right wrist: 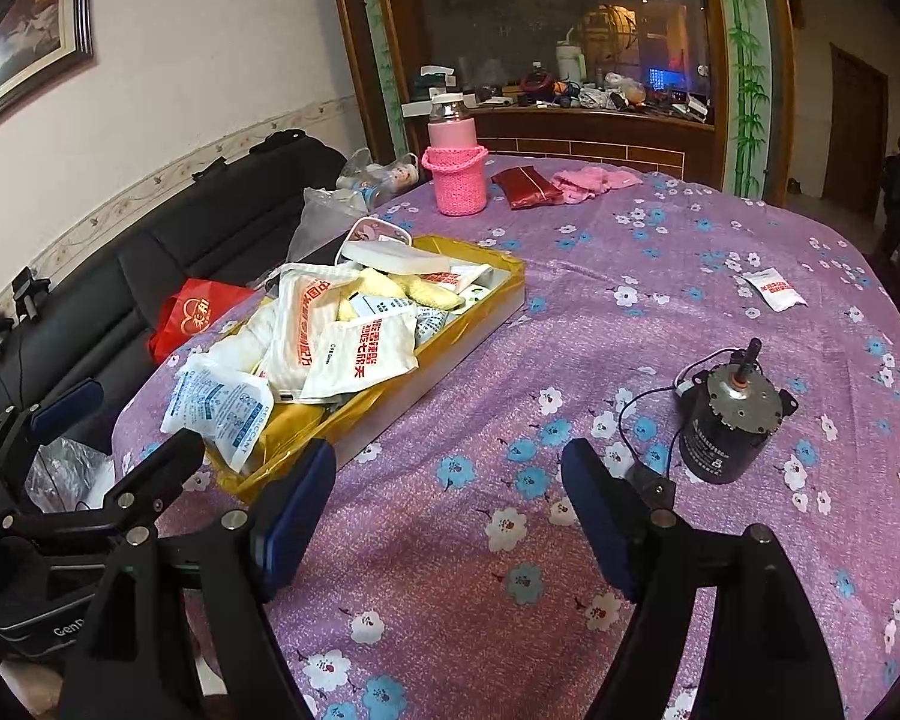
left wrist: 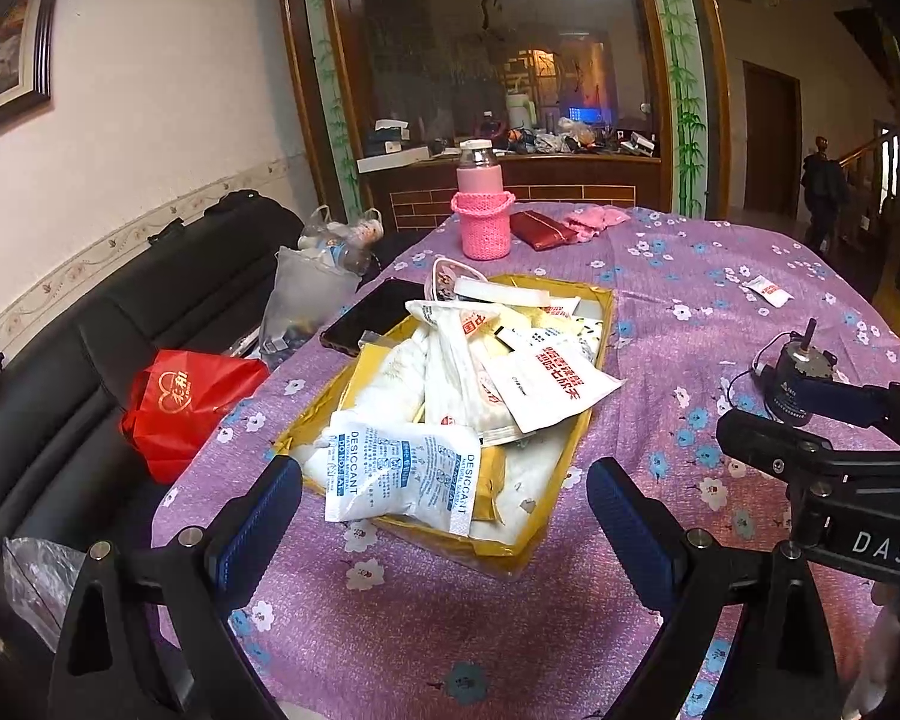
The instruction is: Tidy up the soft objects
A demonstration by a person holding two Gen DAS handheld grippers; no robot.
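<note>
A gold tray (left wrist: 597, 354) (right wrist: 390, 387) on the purple flowered tablecloth is heaped with soft white packets, a white desiccant bag (left wrist: 399, 471) (right wrist: 222, 405) lying over its near end. One small white packet with red print (left wrist: 768, 290) (right wrist: 774, 290) lies alone far right on the cloth. My left gripper (left wrist: 444, 516) hovers open just short of the tray's near end, nothing between its fingers. My right gripper (right wrist: 450, 510) stands open over bare cloth to the right of the tray, also holding nothing; it shows at the right edge of the left wrist view.
A small black motor (right wrist: 729, 420) (left wrist: 801, 375) with wires stands right of the tray. At the far side are a pink bottle in a knitted sleeve (left wrist: 483, 207) (right wrist: 455, 159), a red pouch (right wrist: 525, 186) and pink knitwear. A black phone (left wrist: 372, 315), a black sofa (left wrist: 90, 372) and a red bag (left wrist: 180, 414) lie to the left.
</note>
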